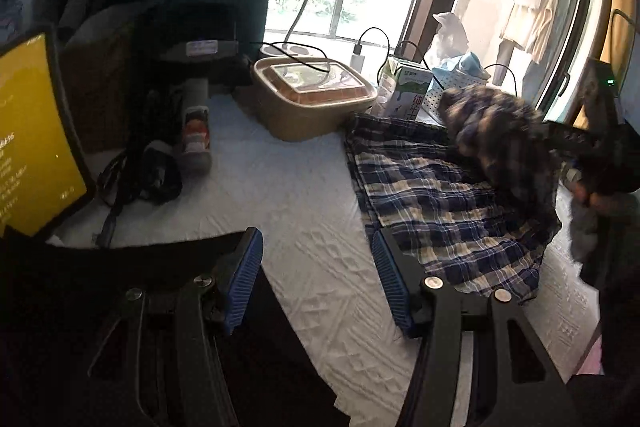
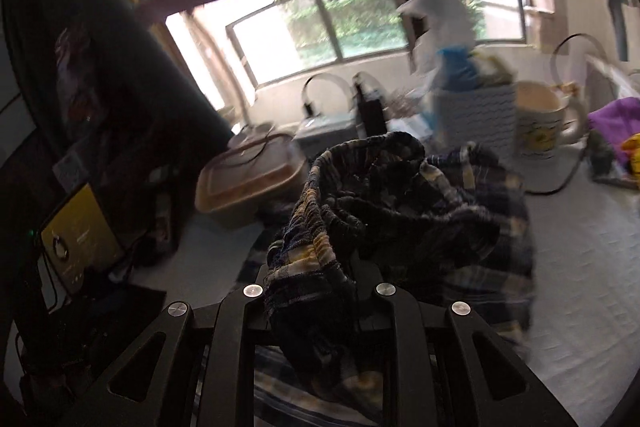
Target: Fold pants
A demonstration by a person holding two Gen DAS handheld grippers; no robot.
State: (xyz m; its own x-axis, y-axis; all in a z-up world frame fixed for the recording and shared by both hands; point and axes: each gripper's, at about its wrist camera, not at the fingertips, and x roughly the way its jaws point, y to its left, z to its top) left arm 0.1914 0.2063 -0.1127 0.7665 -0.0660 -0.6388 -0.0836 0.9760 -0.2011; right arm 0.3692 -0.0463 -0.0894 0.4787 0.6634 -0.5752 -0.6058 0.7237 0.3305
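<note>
Blue, white and yellow plaid pants lie on the white textured table cover, partly lifted at the right. My left gripper is open and empty, its blue pads just left of the pants' near edge. My right gripper is shut on the pants' elastic waistband and holds the bunched cloth above the table; it shows blurred at the right of the left wrist view.
A tan lidded food container stands behind the pants, with a milk carton and white basket beside it. A yellow screen, a bottle and cables lie at the left. A mug stands at the right.
</note>
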